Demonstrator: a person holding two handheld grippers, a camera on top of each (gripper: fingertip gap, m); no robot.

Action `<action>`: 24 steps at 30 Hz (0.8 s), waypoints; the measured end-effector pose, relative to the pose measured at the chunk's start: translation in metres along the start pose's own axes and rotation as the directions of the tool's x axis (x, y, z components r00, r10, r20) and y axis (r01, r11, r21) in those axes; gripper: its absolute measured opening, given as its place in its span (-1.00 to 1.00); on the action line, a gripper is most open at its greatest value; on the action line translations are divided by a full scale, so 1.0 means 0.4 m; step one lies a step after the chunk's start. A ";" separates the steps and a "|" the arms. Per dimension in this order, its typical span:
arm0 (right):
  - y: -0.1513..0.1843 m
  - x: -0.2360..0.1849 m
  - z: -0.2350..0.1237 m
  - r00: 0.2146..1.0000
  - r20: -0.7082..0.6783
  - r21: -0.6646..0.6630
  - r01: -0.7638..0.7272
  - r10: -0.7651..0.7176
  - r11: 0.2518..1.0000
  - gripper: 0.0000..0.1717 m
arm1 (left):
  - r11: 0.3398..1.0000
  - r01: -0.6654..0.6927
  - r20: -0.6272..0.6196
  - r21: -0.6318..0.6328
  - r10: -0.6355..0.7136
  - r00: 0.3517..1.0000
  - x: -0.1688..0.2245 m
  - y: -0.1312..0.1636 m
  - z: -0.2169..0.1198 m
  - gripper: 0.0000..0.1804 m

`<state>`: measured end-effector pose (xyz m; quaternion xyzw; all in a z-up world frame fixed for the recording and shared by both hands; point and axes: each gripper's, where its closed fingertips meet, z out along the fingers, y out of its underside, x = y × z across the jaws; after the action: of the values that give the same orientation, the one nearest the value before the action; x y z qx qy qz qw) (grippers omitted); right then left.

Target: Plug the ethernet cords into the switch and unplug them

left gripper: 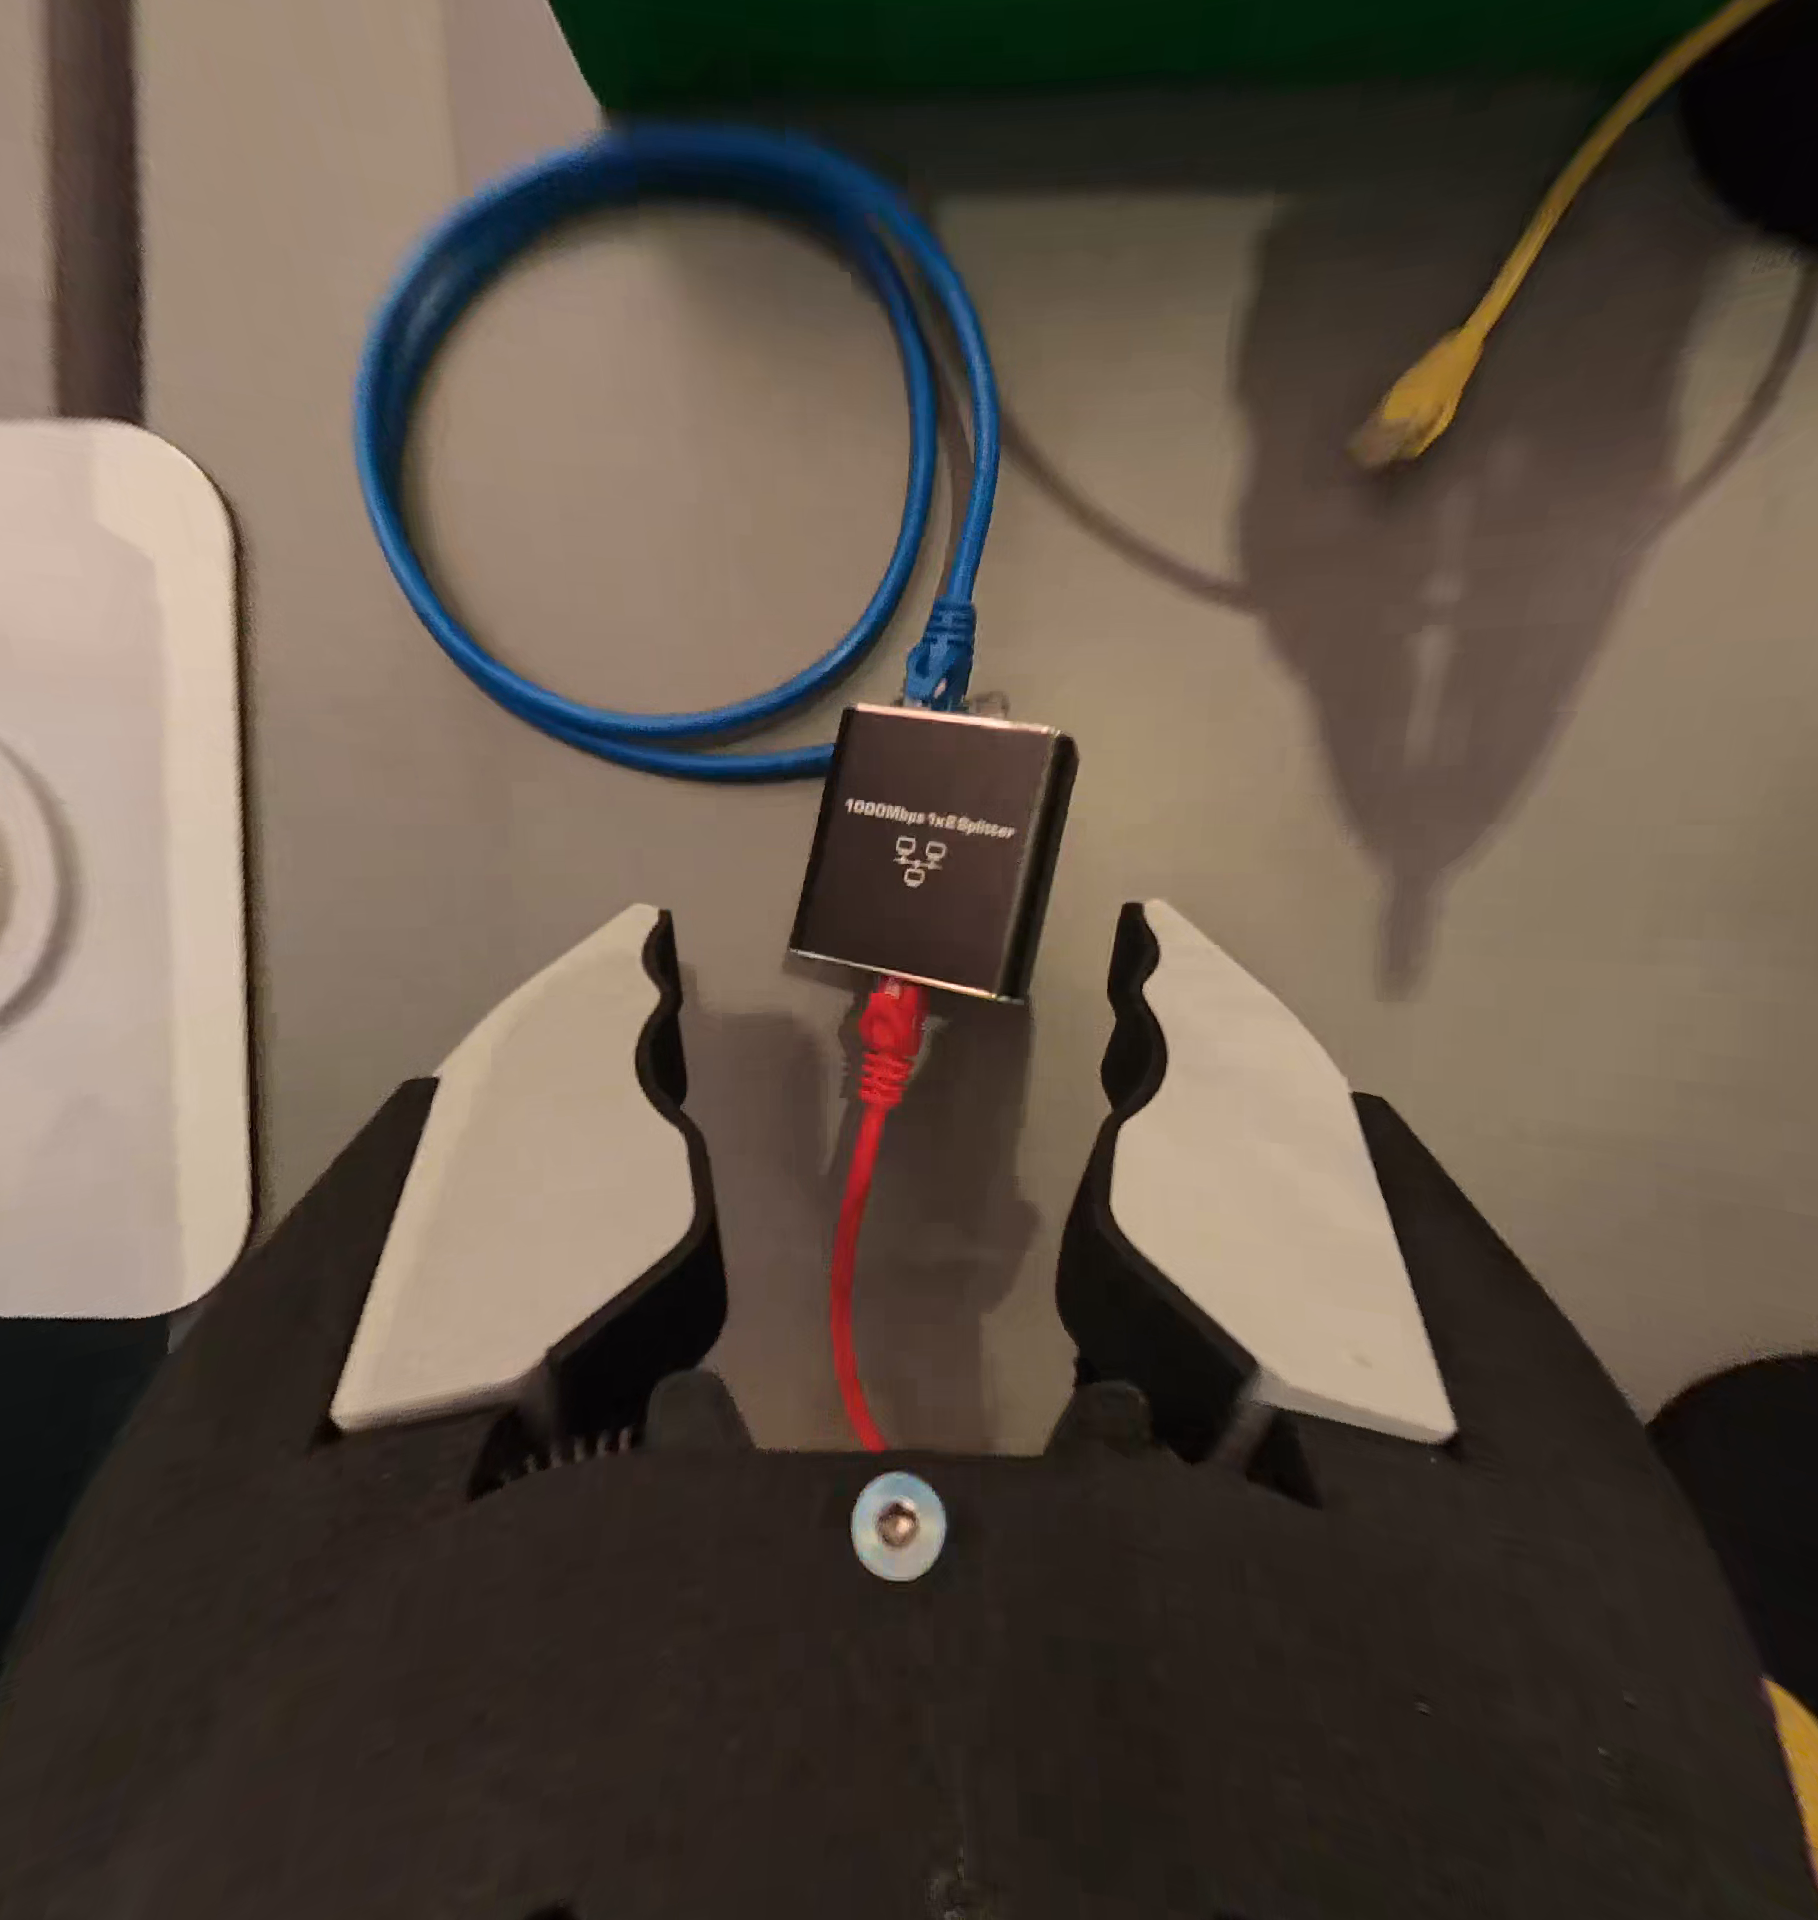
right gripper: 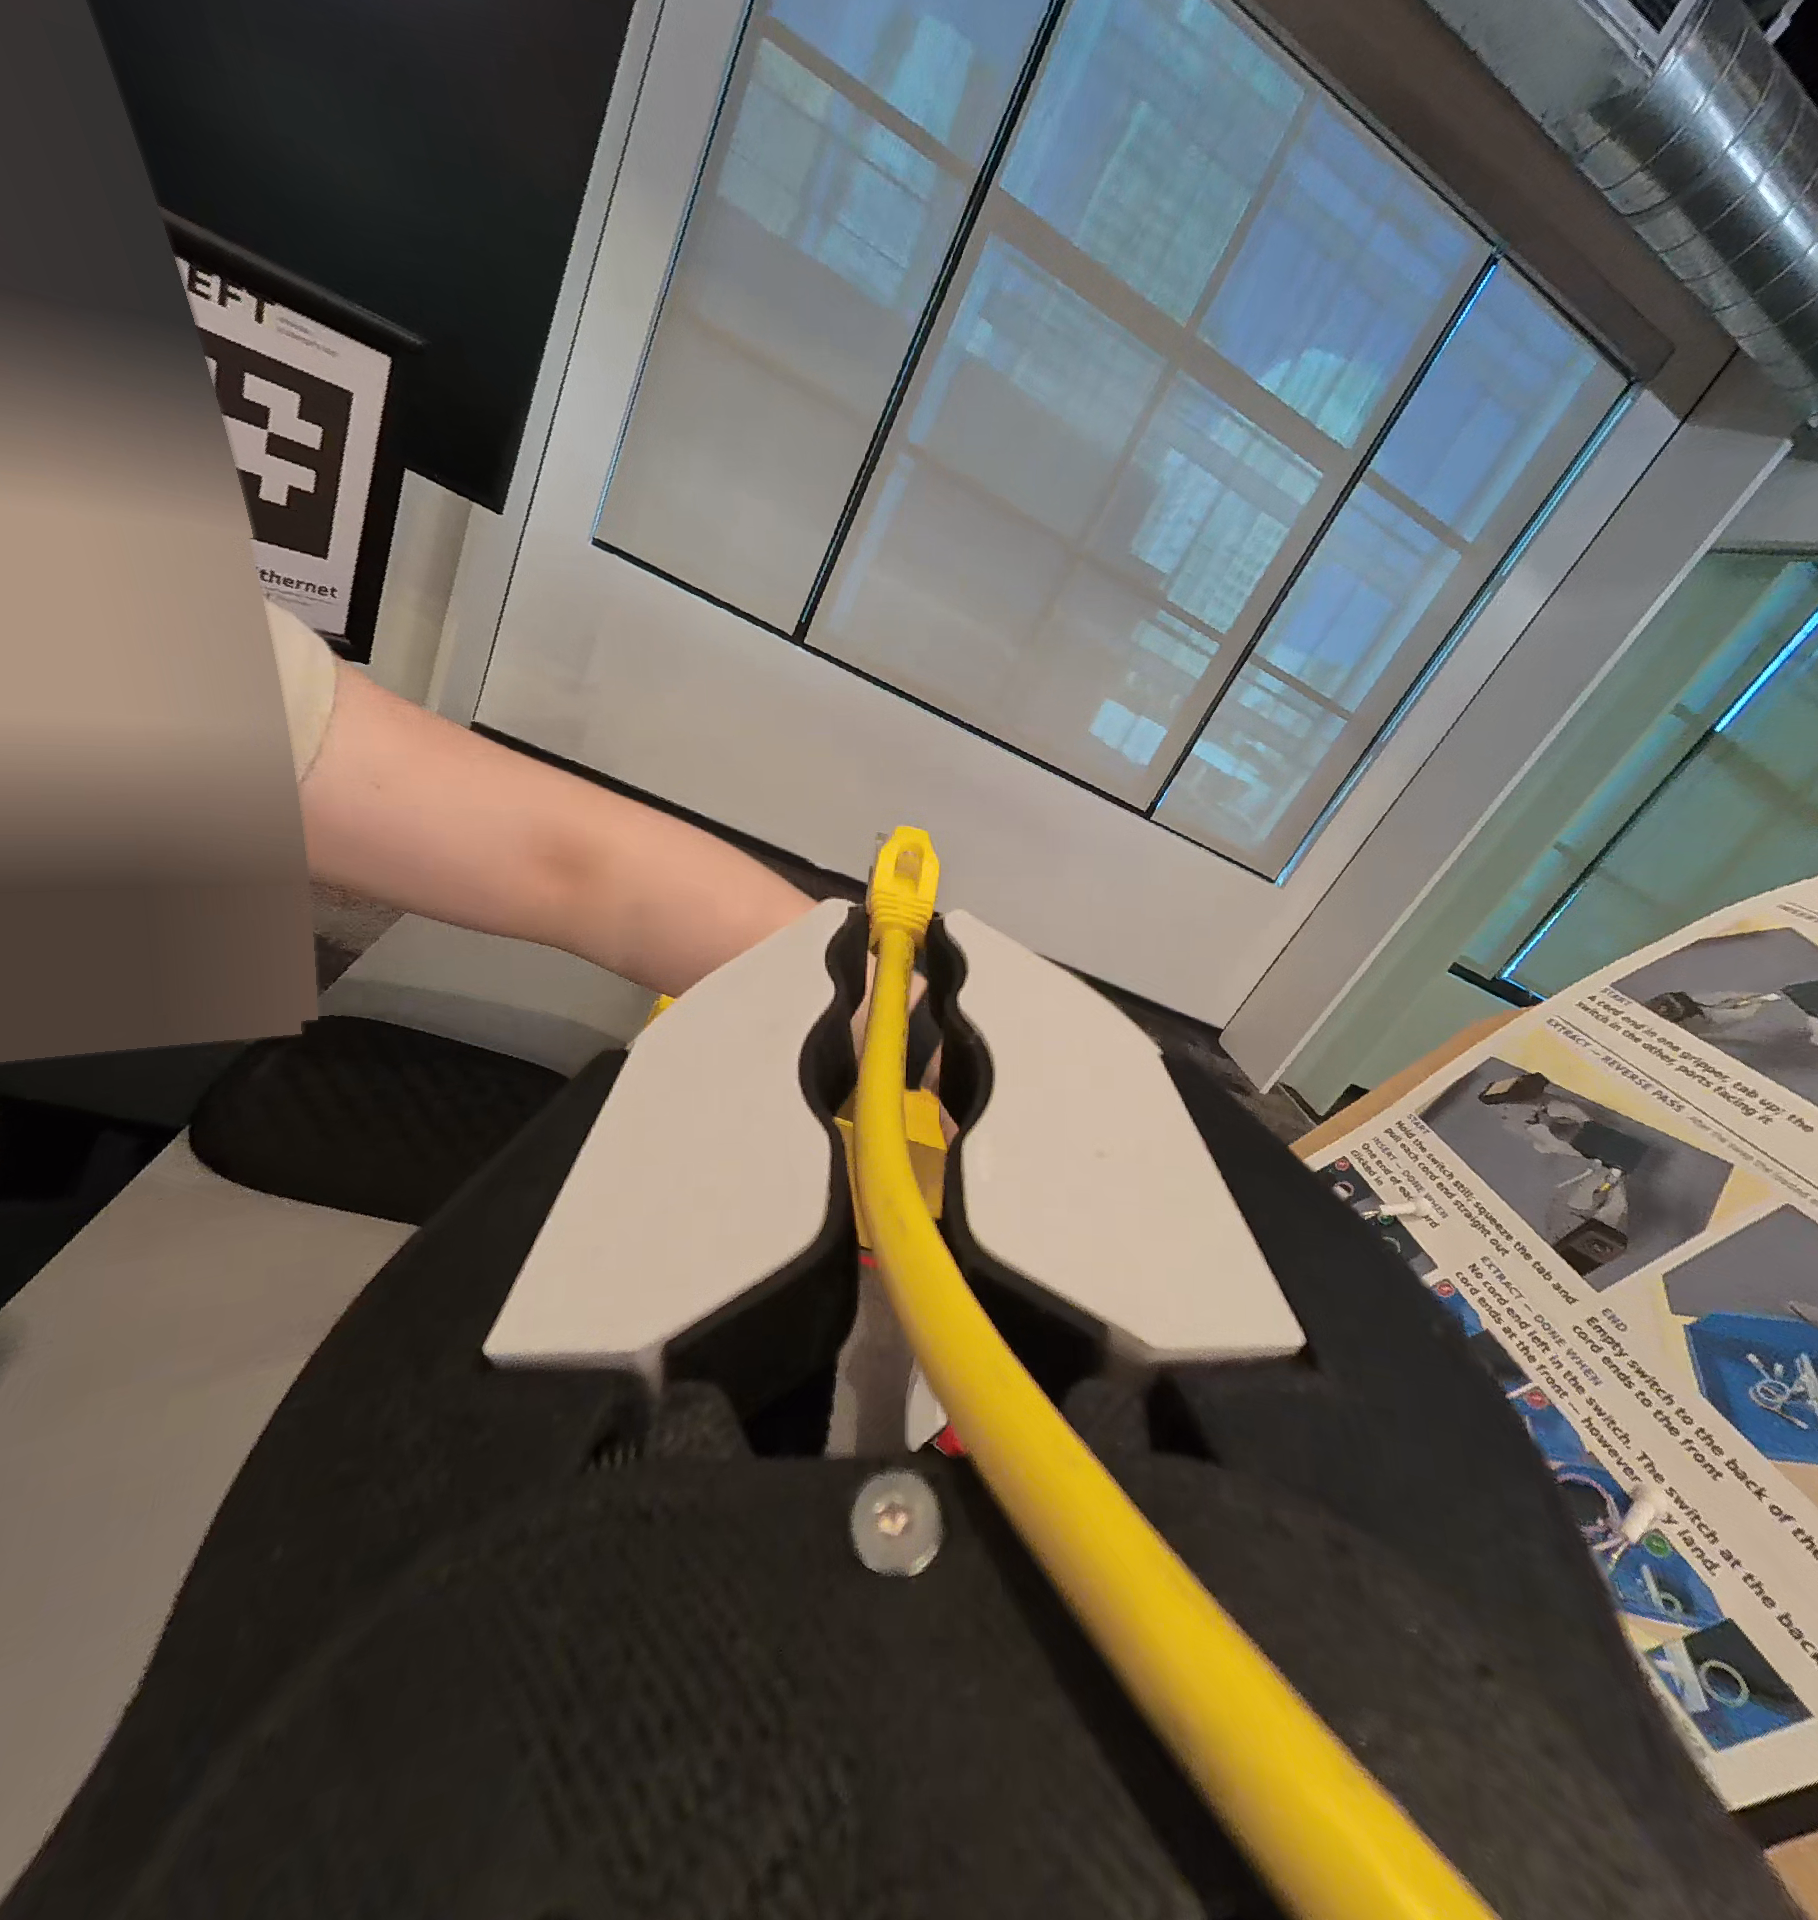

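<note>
Left hand-held gripper [left gripper: 894,935] is hanging wide open, empty, behind the switch [left gripper: 931,852] on the bench [left gripper: 1196,935]. Right hand-held gripper [right gripper: 900,925] is pinching the yellow cord [right gripper: 889,1039] below its plug. Next, judging: steady the switch, align the plug.

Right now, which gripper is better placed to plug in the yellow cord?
Right gripper: shut on the yellow ethernet cord, plug protruding. Left gripper is open, empty, just short of the black metal switch box.
</note>
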<state>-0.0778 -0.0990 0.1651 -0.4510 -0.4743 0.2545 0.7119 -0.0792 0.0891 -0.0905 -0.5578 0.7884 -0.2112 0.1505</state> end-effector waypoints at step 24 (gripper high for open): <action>0.039 0.024 -0.018 0.999 0.000 -0.033 -0.033 0.033 0.999 -0.86 | 0.979 0.046 -0.248 -0.199 -0.096 0.964 0.046 0.055 0.132 -0.29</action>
<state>-0.0664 -0.0870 0.1544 -0.4703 -0.4712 0.2587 0.6999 -0.0781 0.0693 -0.1473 -0.5657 0.7973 -0.2099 -0.0149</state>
